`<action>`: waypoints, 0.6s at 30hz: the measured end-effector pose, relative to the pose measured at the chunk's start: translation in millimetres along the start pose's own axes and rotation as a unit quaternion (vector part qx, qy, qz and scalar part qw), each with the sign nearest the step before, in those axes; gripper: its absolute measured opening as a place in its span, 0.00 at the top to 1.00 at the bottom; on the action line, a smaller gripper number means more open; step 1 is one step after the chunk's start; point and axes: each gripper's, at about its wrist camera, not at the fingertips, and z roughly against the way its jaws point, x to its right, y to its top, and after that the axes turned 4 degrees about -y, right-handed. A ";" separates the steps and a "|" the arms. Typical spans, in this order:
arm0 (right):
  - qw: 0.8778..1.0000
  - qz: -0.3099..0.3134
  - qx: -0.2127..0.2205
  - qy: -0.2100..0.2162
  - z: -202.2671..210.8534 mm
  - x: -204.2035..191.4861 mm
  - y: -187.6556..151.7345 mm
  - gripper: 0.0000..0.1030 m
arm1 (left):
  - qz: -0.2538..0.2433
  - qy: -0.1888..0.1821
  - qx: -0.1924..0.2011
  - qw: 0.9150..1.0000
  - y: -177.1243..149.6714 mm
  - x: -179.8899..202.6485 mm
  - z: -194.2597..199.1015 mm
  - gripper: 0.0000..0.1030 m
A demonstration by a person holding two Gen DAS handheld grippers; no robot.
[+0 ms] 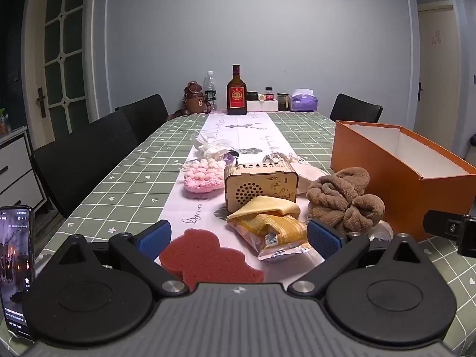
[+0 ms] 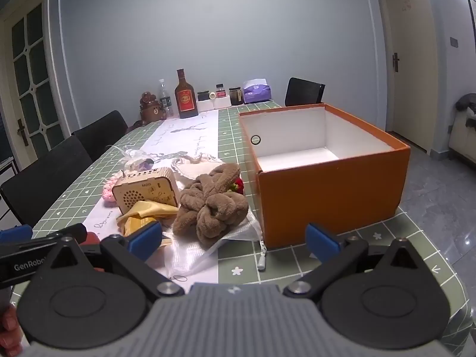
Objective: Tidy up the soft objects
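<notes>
Both tongs, left tongs and right tongs, hang wide open and empty above the near table, since the brown towel and red sponge lie unsorted left of the empty orange box.

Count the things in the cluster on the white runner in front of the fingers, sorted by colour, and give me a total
Brown: 1, the fluffy towel
Pink: 1, the crocheted piece
Dark red: 1, the sponge
Yellow: 2, the cloth and the snack packet
Tan wood: 1, the radio
Total: 6. White items behind the radio are too jumbled to count.
</notes>
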 end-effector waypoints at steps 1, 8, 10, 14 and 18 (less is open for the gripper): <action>1.000 0.000 -0.001 0.001 0.2 0.3 0.0 0.02 | -0.002 -0.001 0.000 1.000 0.1 0.2 0.1 0.00; 1.000 -0.002 -0.006 0.003 -0.4 1.5 2.0 0.02 | -0.004 -0.009 -0.002 1.000 -2.4 4.2 -3.4 0.00; 1.000 -0.002 -0.005 0.000 -0.7 3.0 5.7 0.02 | -0.004 -0.016 -0.005 1.000 -2.8 1.0 -4.3 0.00; 1.000 -0.006 -0.004 -0.002 -2.1 3.6 3.1 0.02 | -0.008 -0.018 -0.012 1.000 -1.1 8.1 -11.2 0.00; 1.000 -0.010 -0.005 -0.005 -3.7 5.3 4.1 0.02 | -0.010 -0.019 -0.013 1.000 0.2 9.5 -12.9 0.00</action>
